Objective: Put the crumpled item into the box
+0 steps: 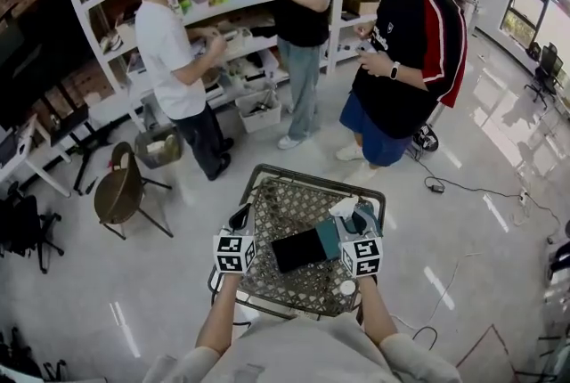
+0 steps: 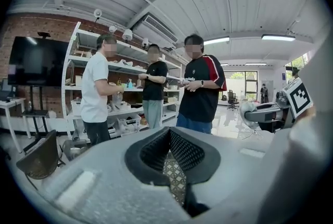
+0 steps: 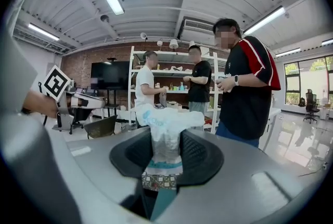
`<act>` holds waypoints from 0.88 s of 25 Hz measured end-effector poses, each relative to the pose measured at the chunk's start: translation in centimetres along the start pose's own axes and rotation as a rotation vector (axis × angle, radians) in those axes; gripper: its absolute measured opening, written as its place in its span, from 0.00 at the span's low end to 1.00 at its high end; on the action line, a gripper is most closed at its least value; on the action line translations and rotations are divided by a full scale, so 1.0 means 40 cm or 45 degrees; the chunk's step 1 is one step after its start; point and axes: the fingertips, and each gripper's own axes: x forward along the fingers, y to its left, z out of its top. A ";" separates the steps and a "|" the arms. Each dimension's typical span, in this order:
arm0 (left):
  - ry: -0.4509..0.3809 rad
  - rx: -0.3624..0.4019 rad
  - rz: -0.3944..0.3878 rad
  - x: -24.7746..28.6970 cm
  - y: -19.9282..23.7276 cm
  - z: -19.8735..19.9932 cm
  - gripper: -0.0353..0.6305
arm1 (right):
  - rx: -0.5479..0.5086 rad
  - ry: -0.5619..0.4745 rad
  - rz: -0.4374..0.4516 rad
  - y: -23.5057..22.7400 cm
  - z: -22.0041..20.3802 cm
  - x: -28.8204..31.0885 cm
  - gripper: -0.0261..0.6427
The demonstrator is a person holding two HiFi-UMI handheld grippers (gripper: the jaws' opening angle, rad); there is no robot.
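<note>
A white crumpled item with blue print sticks up between the pads of my right gripper, which is shut on it. It hangs just past the right end of the dark box with a teal side, which lies on a small table with a patterned top. My left gripper hovers over the table's left side, left of the box. Its pads meet at the tips with nothing between them.
Three people stand just beyond the table's far edge, in front of white shelves. A brown chair stands on the floor to the left. A small white round thing lies near the table's front right. A cable runs over the floor on the right.
</note>
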 end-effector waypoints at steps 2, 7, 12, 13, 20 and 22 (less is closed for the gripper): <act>0.010 0.002 0.001 0.025 -0.009 0.002 0.06 | 0.011 0.002 0.004 -0.019 -0.002 0.014 0.22; 0.037 0.011 -0.004 0.068 -0.021 -0.003 0.06 | 0.030 0.014 0.011 -0.051 -0.015 0.042 0.22; 0.059 0.003 -0.006 0.095 -0.015 -0.014 0.06 | 0.037 0.033 0.015 -0.063 -0.025 0.065 0.22; 0.064 0.002 -0.009 0.100 -0.012 -0.020 0.06 | 0.038 0.037 0.014 -0.063 -0.030 0.070 0.22; 0.117 -0.011 -0.053 0.127 0.010 -0.073 0.06 | 0.043 0.081 0.002 -0.040 -0.061 0.107 0.22; 0.140 -0.016 -0.068 0.135 0.013 -0.092 0.06 | 0.048 0.102 -0.001 -0.033 -0.075 0.113 0.22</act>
